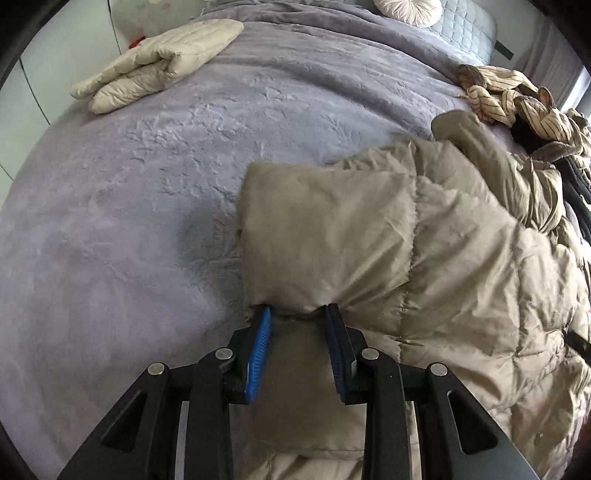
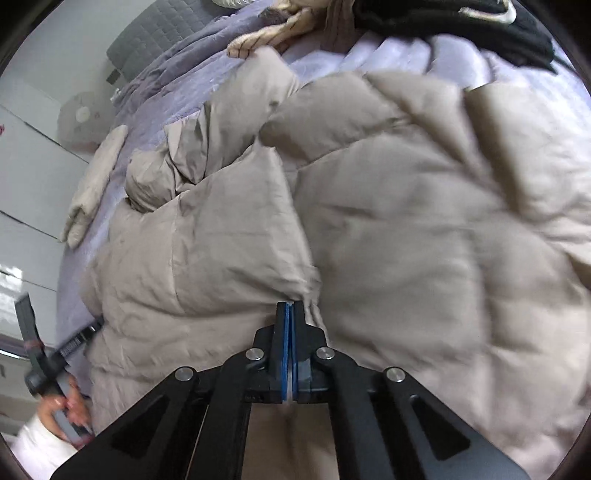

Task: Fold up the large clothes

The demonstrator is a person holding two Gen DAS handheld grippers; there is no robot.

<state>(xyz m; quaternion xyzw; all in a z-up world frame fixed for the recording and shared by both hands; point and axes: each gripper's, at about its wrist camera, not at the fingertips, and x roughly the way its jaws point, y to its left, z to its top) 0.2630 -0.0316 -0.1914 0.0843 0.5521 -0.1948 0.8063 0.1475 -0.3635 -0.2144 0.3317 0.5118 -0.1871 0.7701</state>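
A large khaki quilted down jacket [image 1: 424, 240] lies rumpled on the purple bedspread [image 1: 129, 221]. My left gripper [image 1: 297, 310] is shut on a thick fold at the jacket's edge, the padded cloth bunched between its blue pads [image 1: 258, 343]. In the right wrist view the same jacket [image 2: 406, 221] fills most of the picture. My right gripper [image 2: 290, 304] points steeply down with its pads nearly together, pinching a thin ridge of jacket cloth at the tips. At that view's lower left a person's hand [image 2: 70, 406] holds the other gripper at the jacket's edge.
A folded cream puffer garment [image 1: 159, 62] rests at the bed's far left. A striped garment [image 1: 517, 96] and a black one [image 2: 461, 22] lie heaped beyond the jacket. A round cushion [image 1: 406, 9] sits by the grey headboard. White cupboard doors [image 2: 29, 177] and a fan [image 2: 83, 118] stand beside the bed.
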